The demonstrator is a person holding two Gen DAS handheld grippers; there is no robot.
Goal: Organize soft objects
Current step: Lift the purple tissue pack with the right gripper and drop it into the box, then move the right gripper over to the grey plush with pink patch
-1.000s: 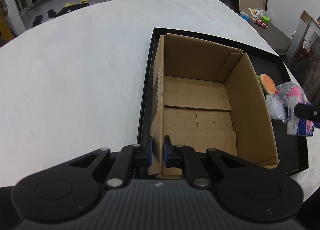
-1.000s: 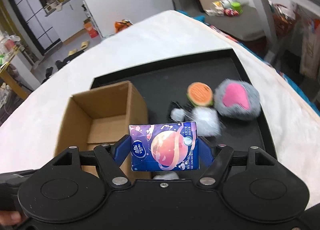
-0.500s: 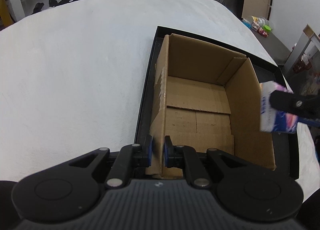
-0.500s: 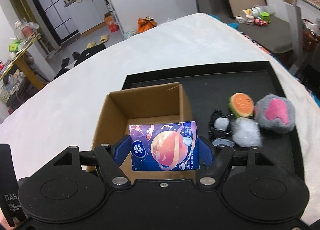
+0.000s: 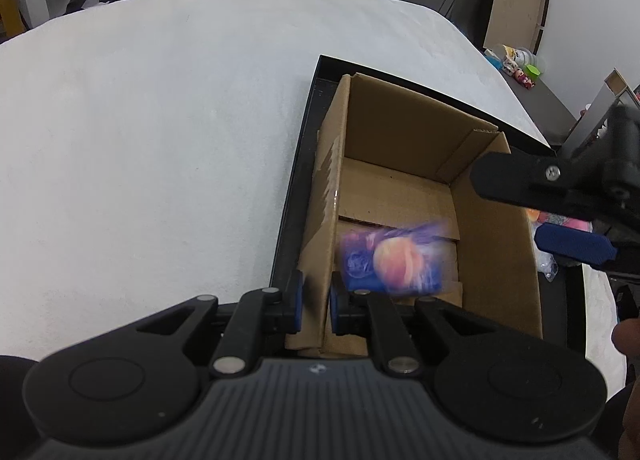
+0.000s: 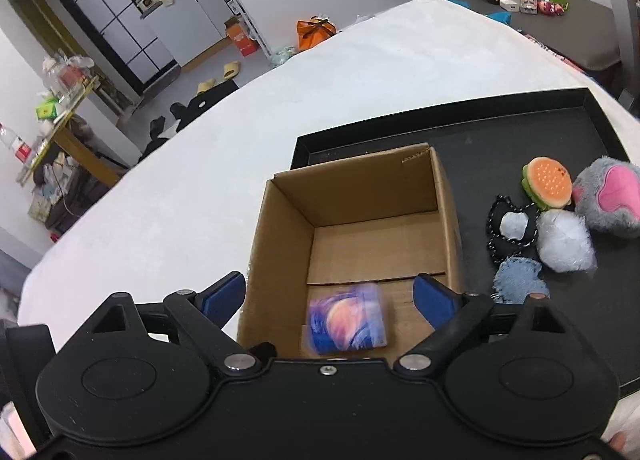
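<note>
A blue-purple tissue pack (image 5: 394,262) with a peach planet print is inside the open cardboard box (image 5: 496,228), blurred by motion, near the box's near end; it also shows in the right wrist view (image 6: 347,320). My left gripper (image 5: 316,300) is shut on the box's near left wall. My right gripper (image 6: 330,294) is open and empty above the box (image 6: 360,188); its fingers (image 5: 572,246) show at the right of the left wrist view.
The box stands on a black tray (image 6: 520,128) on a white table (image 5: 140,140). On the tray to the box's right lie a burger toy (image 6: 548,182), a grey-pink plush (image 6: 608,196), a white pompom (image 6: 564,240), a black-white piece (image 6: 508,226) and a blue fuzzy piece (image 6: 518,278).
My right gripper moved left over the box, opened and let go of the tissue pack, which dropped into the box. My left gripper kept its hold on the box wall.
</note>
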